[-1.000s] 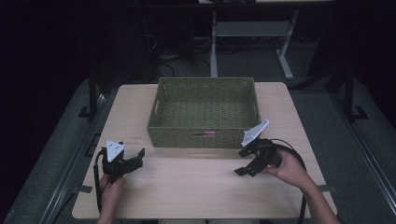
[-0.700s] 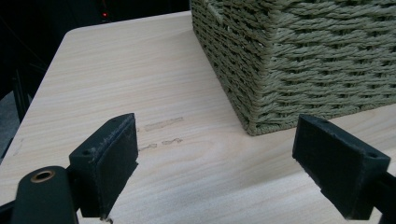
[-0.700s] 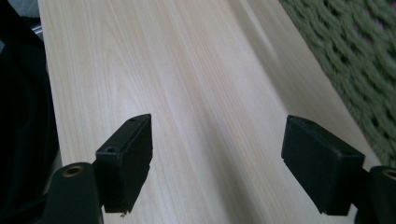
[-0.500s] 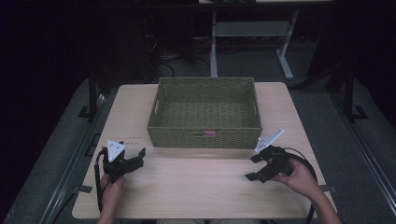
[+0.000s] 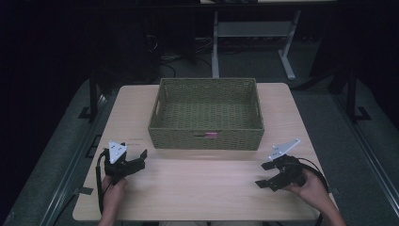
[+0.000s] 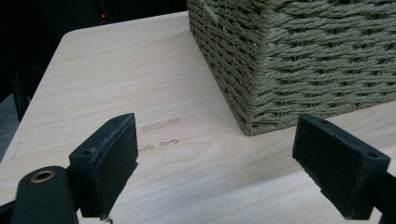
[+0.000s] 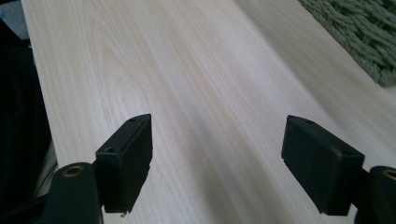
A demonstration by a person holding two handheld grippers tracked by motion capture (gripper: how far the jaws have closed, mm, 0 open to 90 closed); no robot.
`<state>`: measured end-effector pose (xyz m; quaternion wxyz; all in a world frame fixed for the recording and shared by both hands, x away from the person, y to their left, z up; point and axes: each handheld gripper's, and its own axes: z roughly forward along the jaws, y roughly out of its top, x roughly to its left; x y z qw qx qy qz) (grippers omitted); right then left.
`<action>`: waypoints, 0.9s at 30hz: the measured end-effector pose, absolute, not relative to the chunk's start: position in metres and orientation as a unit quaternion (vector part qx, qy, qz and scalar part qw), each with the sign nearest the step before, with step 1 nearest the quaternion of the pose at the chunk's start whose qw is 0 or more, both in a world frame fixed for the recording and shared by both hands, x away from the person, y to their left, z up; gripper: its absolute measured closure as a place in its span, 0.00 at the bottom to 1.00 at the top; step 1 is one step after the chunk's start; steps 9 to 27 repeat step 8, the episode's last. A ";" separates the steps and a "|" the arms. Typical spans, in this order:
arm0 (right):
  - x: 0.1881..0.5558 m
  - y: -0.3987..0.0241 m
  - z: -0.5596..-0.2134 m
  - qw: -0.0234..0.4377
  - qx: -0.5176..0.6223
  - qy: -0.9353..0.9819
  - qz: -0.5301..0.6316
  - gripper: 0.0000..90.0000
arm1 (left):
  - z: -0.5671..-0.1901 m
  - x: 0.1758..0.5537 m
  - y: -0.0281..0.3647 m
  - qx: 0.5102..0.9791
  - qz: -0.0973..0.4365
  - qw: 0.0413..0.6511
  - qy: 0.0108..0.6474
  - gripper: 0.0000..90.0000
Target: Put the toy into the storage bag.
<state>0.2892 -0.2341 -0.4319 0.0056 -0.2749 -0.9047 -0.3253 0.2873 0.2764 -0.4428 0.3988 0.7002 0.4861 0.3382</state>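
The woven basket sits at the middle rear of the bench. The left tongs rest near the basket's front left corner, jaws spread wide with nothing between them. The right tongs hover low over bare bench beside the front right corner, likewise spread and empty.
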 end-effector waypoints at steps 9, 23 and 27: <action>0.278 -0.248 -0.437 -0.009 -0.295 -0.895 -0.335 0.27 | -0.443 0.288 0.275 0.701 0.339 0.398 0.485 0.15; 0.278 -0.248 -0.437 -0.009 -0.295 -0.895 -0.335 0.27 | -0.443 0.288 0.275 0.701 0.339 0.398 0.485 0.15; 0.278 -0.248 -0.437 -0.009 -0.295 -0.895 -0.335 0.27 | -0.443 0.288 0.275 0.701 0.339 0.398 0.485 0.15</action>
